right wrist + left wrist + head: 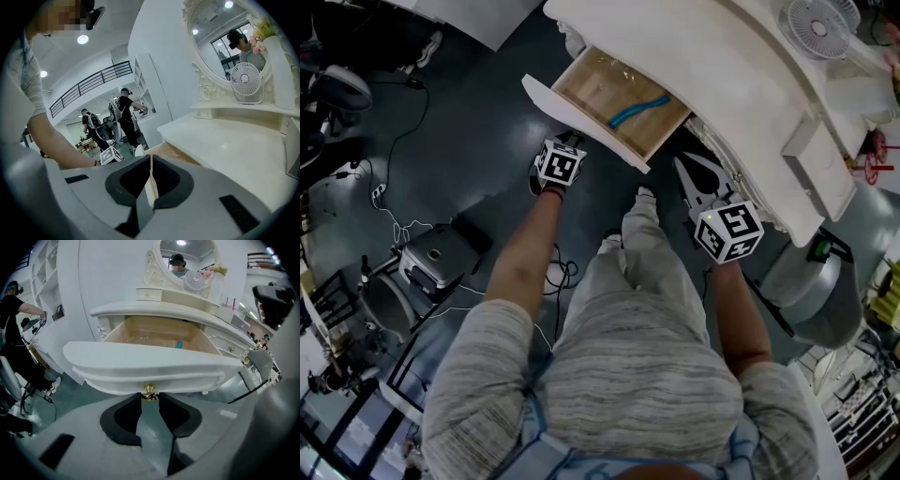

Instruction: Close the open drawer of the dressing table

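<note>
The white dressing table [741,84] has one drawer [581,127] pulled out, its wooden inside showing a blue object [639,110]. My left gripper [572,141] is at the middle of the drawer's front panel [150,366]. In the left gripper view its two black pads sit on either side of the small gold knob [149,391], touching it. My right gripper [682,164] hangs to the right of the drawer, below the tabletop's edge [225,140]. Its jaws [151,159] are shut with nothing held.
A small white fan [818,25] and a mirror [225,33] stand on the table. A silver box [436,258], cables [394,220] and a chair are on the dark floor at left. A grey bin [825,300] is at right. People [124,112] stand far behind.
</note>
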Demonstrator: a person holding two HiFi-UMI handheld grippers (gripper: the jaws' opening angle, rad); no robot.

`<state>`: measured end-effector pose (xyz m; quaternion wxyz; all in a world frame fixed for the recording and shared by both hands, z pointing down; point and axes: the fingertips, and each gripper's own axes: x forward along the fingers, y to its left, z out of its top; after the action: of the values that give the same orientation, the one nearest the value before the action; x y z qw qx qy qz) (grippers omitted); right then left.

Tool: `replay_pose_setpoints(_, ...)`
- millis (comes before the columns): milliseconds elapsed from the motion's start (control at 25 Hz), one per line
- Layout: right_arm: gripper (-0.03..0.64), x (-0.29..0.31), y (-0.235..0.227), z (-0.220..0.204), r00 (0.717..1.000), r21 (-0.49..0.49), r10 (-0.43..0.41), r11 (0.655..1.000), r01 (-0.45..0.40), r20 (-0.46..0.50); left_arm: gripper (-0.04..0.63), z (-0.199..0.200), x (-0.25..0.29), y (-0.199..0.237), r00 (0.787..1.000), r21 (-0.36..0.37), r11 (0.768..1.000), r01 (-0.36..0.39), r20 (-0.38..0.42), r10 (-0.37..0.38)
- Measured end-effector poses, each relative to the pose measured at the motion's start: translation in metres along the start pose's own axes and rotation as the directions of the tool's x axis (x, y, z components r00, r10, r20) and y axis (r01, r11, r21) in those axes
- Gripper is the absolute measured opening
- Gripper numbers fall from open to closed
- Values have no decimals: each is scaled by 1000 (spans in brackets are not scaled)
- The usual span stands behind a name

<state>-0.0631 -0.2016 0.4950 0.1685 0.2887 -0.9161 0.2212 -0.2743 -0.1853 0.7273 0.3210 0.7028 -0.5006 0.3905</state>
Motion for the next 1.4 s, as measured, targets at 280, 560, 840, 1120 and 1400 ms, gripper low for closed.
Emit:
replay_pose_setpoints(280, 12, 5, -5, 4, 1000, 4, -18, 1000, 18, 2, 126, 21, 12, -2, 1000, -2, 1000, 27, 0, -27)
replay_pose_setpoints(560, 12, 4, -18, 10, 999, 10, -41, 999, 41, 11, 126, 50, 27, -5, 999, 18, 999, 40, 3, -40)
replay_pose_setpoints(840, 12, -2, -39, 10, 997, 25, -72, 997, 71, 15, 126, 83, 42, -7, 999, 39, 999, 27, 26, -28)
replay_pose_setpoints(1120, 12, -4, -61, 12, 995, 37, -101, 994, 101, 17, 126, 116, 56, -10, 998, 61, 998, 34, 46, -37)
replay_pose_setpoints(1400, 12, -2, -77, 15, 993, 48, -118, 992, 117, 22, 126, 137, 76, -15, 997, 48, 997, 54, 50, -56)
